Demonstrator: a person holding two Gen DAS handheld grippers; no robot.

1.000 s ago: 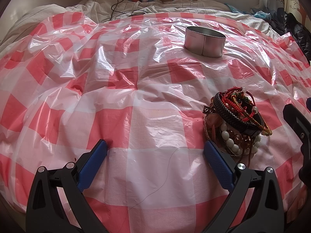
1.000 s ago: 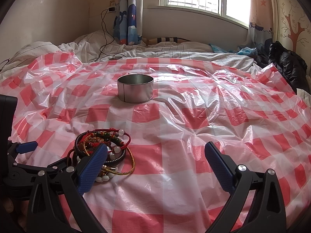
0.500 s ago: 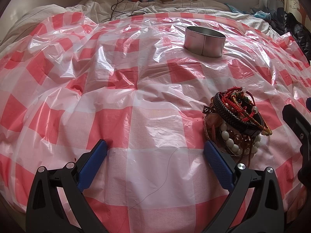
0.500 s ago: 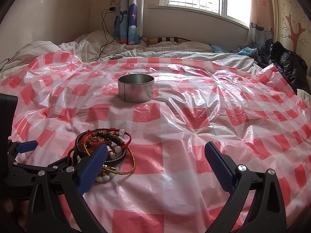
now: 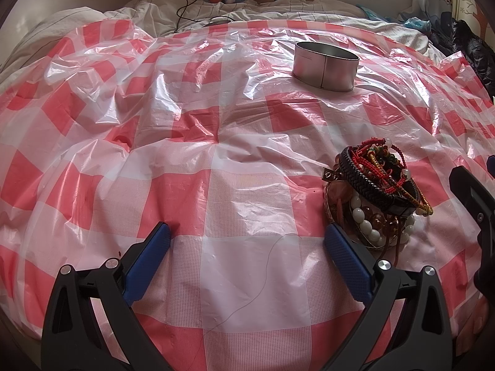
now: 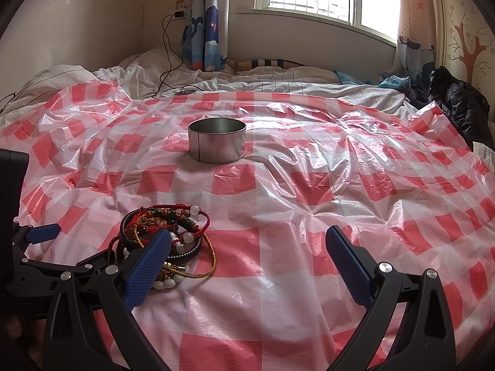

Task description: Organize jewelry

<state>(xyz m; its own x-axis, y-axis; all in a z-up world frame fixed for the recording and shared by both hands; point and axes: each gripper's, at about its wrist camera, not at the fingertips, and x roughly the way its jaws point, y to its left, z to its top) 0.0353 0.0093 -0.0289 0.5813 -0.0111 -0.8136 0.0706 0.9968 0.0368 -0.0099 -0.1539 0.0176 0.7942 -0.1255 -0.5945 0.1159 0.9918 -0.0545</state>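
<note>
A pile of bracelets (image 5: 377,191), black braided, red cord, white and amber beads, lies on the red-and-white checked plastic sheet (image 5: 216,142). It also shows in the right wrist view (image 6: 173,238), just behind my right gripper's left finger. A round metal tin (image 5: 324,63), open on top, stands farther back; in the right wrist view the tin (image 6: 216,143) looks empty. My left gripper (image 5: 247,259) is open and empty, left of the pile. My right gripper (image 6: 247,262) is open and empty, right of the pile.
The sheet covers a bed with rumpled white bedding (image 6: 247,83) behind it. A black charger cable (image 6: 167,58) hangs from the wall onto the bedding. Dark clothing (image 6: 458,102) lies at the far right. A window and curtains stand behind.
</note>
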